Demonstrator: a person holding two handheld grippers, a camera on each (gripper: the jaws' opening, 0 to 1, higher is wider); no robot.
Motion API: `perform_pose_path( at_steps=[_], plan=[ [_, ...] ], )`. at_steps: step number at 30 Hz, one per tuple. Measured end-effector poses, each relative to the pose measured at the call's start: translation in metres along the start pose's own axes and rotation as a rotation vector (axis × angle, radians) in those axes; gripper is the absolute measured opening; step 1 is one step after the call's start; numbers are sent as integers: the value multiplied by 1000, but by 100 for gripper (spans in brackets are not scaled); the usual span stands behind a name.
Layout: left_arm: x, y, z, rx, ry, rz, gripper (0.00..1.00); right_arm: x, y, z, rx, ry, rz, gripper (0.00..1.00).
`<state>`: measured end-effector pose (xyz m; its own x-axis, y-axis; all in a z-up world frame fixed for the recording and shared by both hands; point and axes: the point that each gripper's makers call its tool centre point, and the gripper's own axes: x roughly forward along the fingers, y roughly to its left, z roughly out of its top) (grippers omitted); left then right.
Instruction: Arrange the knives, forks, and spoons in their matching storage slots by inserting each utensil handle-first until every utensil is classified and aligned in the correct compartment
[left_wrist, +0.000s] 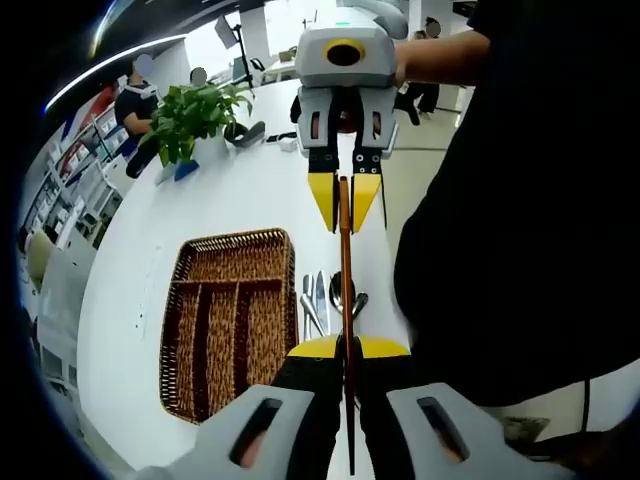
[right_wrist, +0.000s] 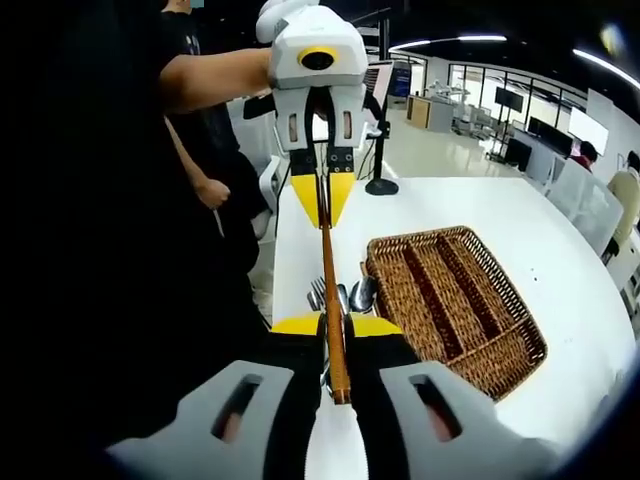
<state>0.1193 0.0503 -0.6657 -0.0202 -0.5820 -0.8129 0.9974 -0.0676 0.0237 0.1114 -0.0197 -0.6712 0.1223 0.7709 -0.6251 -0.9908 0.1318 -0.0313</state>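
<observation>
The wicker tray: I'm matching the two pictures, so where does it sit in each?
Left gripper view: wicker tray lies left of centre, left of the loose cutlery.
Right gripper view: wicker tray lies right of centre.
Shared landmark: the wooden-handled utensil held between both tongs.

A white table (left_wrist: 230, 200) with a rounded edge carries everything. A brown wicker tray (left_wrist: 230, 320) with long compartments lies flat on it. Just beside the tray, near the table's edge, a small heap of metal cutlery (left_wrist: 325, 300) rests on the bare top. Farther along the table stands a leafy green plant (left_wrist: 195, 118) in a white pot.
</observation>
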Motion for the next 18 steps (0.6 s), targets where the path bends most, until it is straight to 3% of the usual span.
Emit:
perform_pose_path(
  at_steps=[3,8,13,15,18],
  plan=[
    [0,-1,0,9,1,-4,3,2,5,-1,-61,17,16,5],
    [-4,-4,2,-2,-12,-8,3,-3,4,4,-75,16,23,4],
    [-11,6,7,-44,-54,41,6,-8,0,12,21,3,11,3],
    [-13,10,5,-49,-53,61,14,-10,0,15,25,3,5,3],
    [-18,25,-1,-54,-49,146,27,-10,0,17,8,5,3,3]
  ],
)
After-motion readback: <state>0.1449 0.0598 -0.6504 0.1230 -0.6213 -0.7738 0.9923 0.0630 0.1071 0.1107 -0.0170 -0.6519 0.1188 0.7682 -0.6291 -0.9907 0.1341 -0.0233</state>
